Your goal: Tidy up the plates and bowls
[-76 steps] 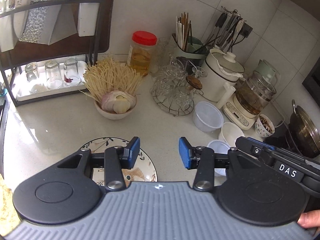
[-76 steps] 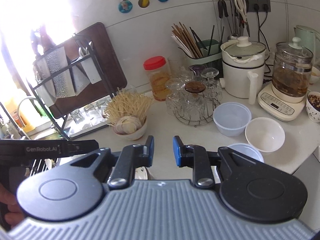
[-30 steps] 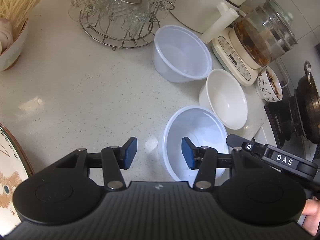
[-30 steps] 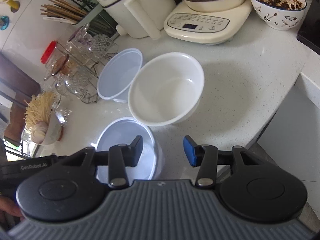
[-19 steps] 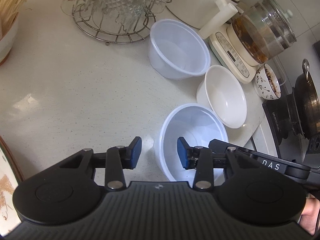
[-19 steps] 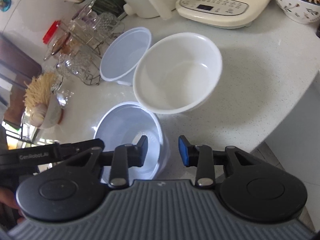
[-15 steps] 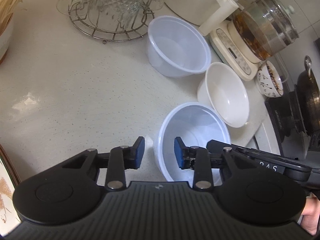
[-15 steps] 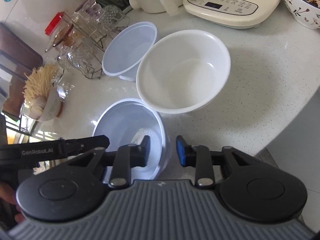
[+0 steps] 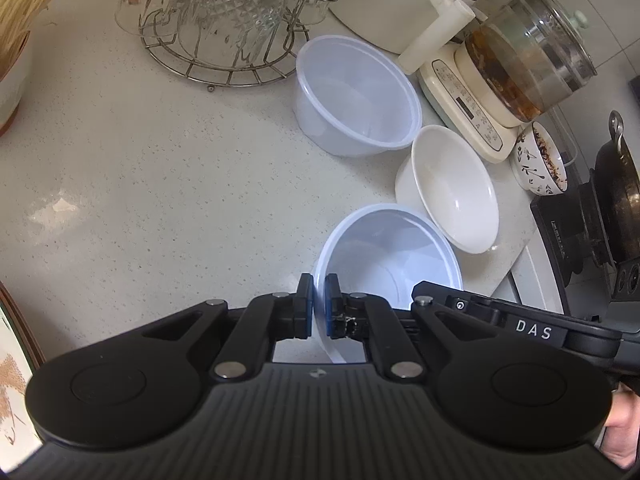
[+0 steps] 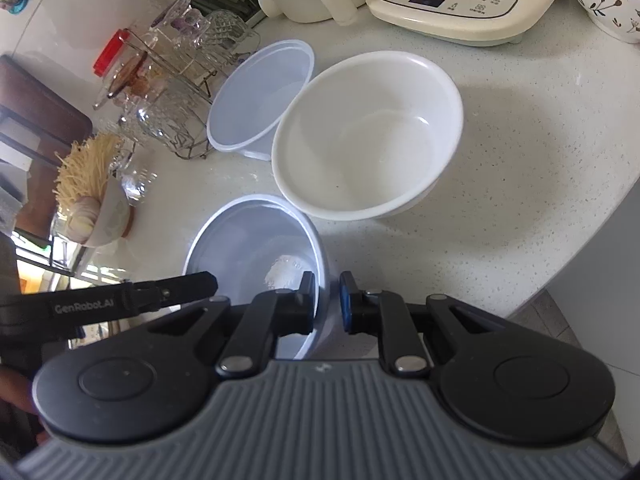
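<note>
A clear plastic bowl stands nearest on the white counter. My left gripper is shut on its left rim, one pad inside and one outside. My right gripper straddles the same bowl's right rim. Its jaws are closing, and a thin gap still shows at the outer pad. Just beyond stands a white ceramic bowl, empty and upright. A second clear plastic bowl sits behind it, by the glass rack.
A wire rack of upturned glasses stands at the back left, a glass tea maker at the back right. A patterned bowl of dried bits and a black pan lie right. A patterned plate shows at the left edge. The counter's edge curves close on the right.
Both grippers came down over the counter to the near clear bowl. The left jaws closed onto its rim, and the right jaws narrowed around the opposite rim.
</note>
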`<state>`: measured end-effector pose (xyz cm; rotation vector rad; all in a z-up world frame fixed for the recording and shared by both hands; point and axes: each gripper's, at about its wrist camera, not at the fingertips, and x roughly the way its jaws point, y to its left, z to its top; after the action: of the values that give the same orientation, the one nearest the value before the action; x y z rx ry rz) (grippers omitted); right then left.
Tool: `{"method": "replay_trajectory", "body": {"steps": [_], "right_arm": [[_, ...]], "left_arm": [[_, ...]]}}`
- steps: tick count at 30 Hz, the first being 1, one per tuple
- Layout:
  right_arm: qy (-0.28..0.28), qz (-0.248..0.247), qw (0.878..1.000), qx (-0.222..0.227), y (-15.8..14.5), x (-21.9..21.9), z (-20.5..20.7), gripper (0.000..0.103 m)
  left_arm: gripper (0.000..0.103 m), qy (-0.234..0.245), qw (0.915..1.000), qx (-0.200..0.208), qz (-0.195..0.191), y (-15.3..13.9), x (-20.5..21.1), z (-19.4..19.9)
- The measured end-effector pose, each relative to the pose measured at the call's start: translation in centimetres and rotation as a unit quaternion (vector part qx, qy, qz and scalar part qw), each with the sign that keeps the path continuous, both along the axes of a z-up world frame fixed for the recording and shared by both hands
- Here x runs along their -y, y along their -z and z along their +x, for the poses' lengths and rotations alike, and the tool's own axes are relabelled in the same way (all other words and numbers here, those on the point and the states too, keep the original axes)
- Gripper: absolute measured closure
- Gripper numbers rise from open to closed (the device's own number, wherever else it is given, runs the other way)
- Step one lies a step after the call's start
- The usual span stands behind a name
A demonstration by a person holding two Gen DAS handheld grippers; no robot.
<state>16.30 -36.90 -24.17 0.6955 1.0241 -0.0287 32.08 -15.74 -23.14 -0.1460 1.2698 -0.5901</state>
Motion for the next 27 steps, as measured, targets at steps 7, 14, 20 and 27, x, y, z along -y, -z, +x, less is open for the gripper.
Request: {"method": "replay_trajectory", "body": {"steps": [7, 14, 20, 27], "right_arm": [[0.017, -0.006, 1.0, 0.024, -1.6, -0.7, -0.4, 0.087], [0.016, -0.004, 0.999, 0.041, -2.9, -2.1, 0.0, 0.087], [-0.005, 0.003, 0.998, 0.056, -4.0, -4.3, 1.3, 0.087], [-0.043, -0.003, 0.997, 0.058, -4.5, -7.4, 3.2, 0.087]], "left_arm": [[0.096, 0.002, 0.9999, 0.015, -0.002, -1.4, -0.8, -0.3], [0.096, -0.007, 0.9996, 0.028, -0.009, -3.3, -3.0, -0.1], [0.096, -0.037, 0.9984, 0.04, -0.012, -5.1, -6.3, 0.2], [0.096, -0.069, 0.997, 0.037, -0.003, -5.3, -9.7, 0.8]]}}
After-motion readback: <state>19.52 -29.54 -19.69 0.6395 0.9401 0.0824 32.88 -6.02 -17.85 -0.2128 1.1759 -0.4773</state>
